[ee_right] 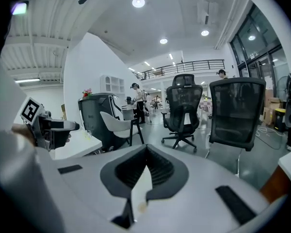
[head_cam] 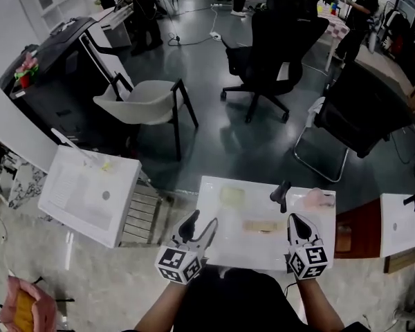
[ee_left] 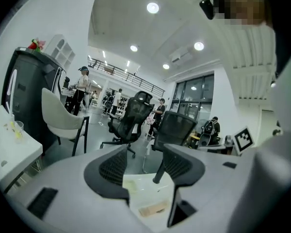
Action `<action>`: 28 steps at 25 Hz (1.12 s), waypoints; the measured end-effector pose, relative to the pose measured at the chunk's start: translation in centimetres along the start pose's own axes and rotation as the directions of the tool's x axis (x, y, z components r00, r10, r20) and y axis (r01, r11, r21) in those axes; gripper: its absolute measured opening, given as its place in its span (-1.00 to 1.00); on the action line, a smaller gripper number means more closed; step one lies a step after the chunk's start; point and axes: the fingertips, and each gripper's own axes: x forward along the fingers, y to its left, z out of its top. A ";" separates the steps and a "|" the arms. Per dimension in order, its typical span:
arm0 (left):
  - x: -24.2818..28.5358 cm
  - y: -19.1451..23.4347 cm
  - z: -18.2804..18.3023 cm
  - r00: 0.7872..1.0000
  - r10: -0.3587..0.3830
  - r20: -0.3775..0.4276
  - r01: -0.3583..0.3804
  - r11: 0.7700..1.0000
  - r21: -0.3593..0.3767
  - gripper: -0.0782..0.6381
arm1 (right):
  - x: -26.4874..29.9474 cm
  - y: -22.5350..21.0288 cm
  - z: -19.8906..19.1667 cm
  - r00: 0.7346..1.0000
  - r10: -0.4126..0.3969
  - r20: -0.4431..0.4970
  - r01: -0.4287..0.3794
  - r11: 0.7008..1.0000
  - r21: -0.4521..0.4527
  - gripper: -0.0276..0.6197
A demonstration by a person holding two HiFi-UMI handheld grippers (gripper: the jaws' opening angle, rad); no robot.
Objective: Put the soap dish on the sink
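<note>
Tongs, two: left (ee_left: 144, 152) (open), right (ee_right: 146, 147) shut.

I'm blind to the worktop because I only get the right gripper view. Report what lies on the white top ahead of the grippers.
Observer: In the head view, a flat tan piece lies near the middle of the white top.
Operator: Give me the left gripper's state.
Observer: The left gripper has its jaws apart with nothing between them. The white top shows through the gap.
Operator: Name what else is on that top.
Observer: A pale yellow-green square lies further out, to the left of a black tap.
</note>
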 end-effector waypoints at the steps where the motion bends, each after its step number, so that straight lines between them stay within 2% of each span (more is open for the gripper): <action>1: -0.2 -0.4 0.4 1.000 0.006 0.025 -0.006 1.000 -0.001 -0.14 | 0.1 -0.3 0.0 1.000 0.007 0.005 -0.007 1.000 -0.009 -0.92; 3: -0.4 -1.1 1.0 0.998 0.017 0.059 -0.017 1.000 0.004 -0.20 | 0.5 -0.8 -0.1 1.000 0.015 0.009 -0.015 1.000 -0.019 -0.92; 6: -0.2 -2.2 0.9 0.996 0.005 0.086 -0.006 1.000 0.011 -0.43 | 0.4 -1.5 0.0 1.000 0.022 0.022 -0.021 1.000 -0.020 -0.92; 8: 0.2 -2.8 0.8 0.994 -0.004 0.105 0.003 1.000 0.010 -0.48 | 0.3 -1.9 0.3 0.999 0.025 0.037 -0.024 0.999 -0.030 -0.92; 13: 1.3 -3.9 0.3 0.996 0.003 0.084 -0.009 0.998 0.067 -0.65 | -0.5 -3.0 1.1 0.998 0.007 0.061 -0.005 0.999 -0.036 -0.92; 18: 2.5 -3.6 0.5 0.998 0.021 0.067 -0.026 0.997 0.076 -0.70 | -1.2 -4.0 1.8 0.996 -0.025 0.086 0.028 0.999 -0.040 -0.92; 28: 3.1 -3.9 1.0 0.998 0.009 0.064 -0.013 0.998 0.059 -0.70 | -2.1 -3.5 2.5 0.994 -0.022 0.103 0.028 0.998 -0.059 -0.92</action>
